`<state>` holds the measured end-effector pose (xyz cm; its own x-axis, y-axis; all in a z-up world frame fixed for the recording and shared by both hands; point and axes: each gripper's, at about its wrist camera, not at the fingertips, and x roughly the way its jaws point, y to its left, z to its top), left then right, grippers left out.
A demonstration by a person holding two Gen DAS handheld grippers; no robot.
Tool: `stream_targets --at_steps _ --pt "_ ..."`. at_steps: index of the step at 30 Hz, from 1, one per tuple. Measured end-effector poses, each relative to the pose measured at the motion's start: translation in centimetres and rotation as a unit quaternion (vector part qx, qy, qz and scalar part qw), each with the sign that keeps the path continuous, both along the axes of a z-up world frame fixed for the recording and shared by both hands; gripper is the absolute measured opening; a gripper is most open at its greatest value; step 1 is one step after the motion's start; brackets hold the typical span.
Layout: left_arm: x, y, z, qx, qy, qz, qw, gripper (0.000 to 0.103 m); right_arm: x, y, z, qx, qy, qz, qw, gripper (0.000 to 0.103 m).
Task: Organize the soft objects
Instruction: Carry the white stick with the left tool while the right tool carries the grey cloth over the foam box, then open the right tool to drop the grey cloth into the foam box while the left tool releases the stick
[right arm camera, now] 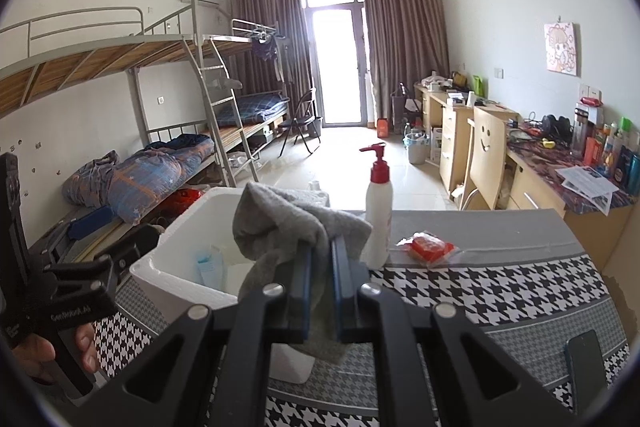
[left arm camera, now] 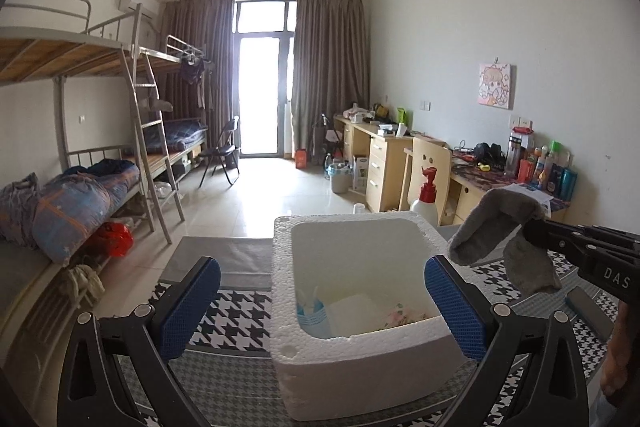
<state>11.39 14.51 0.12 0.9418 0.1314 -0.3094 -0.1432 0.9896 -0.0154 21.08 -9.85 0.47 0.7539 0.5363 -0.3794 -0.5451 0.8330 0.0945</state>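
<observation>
A white foam box [left arm camera: 360, 343] stands on the houndstooth table; it also shows in the right wrist view [right arm camera: 188, 227]. Inside lie a blue face mask [left arm camera: 310, 311], something white and a floral fabric piece [left arm camera: 402, 313]. My right gripper [right arm camera: 320, 255] is shut on a grey sock [right arm camera: 288, 223] and holds it in the air by the box's right rim; the sock also shows in the left wrist view [left arm camera: 496, 227]. My left gripper [left arm camera: 322, 303] is open and empty, its blue pads on either side of the box.
A white pump bottle with a red top [right arm camera: 378, 203] and a red packet in clear wrap [right arm camera: 430, 247] sit on the table right of the box. A dark phone [right arm camera: 592, 363] lies at the right edge. Bunk beds stand left, desks right.
</observation>
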Motion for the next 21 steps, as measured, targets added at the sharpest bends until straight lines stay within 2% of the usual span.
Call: stream_targets --at_steps 9,21 --pt "-1.5 1.7 -0.3 0.001 -0.010 0.024 0.9997 0.102 0.7 2.3 0.3 0.000 0.004 0.017 1.000 0.011" --pt "-2.1 3.2 -1.3 0.002 -0.003 0.025 0.9997 0.102 1.4 5.2 0.1 -0.009 0.017 0.041 0.999 0.012"
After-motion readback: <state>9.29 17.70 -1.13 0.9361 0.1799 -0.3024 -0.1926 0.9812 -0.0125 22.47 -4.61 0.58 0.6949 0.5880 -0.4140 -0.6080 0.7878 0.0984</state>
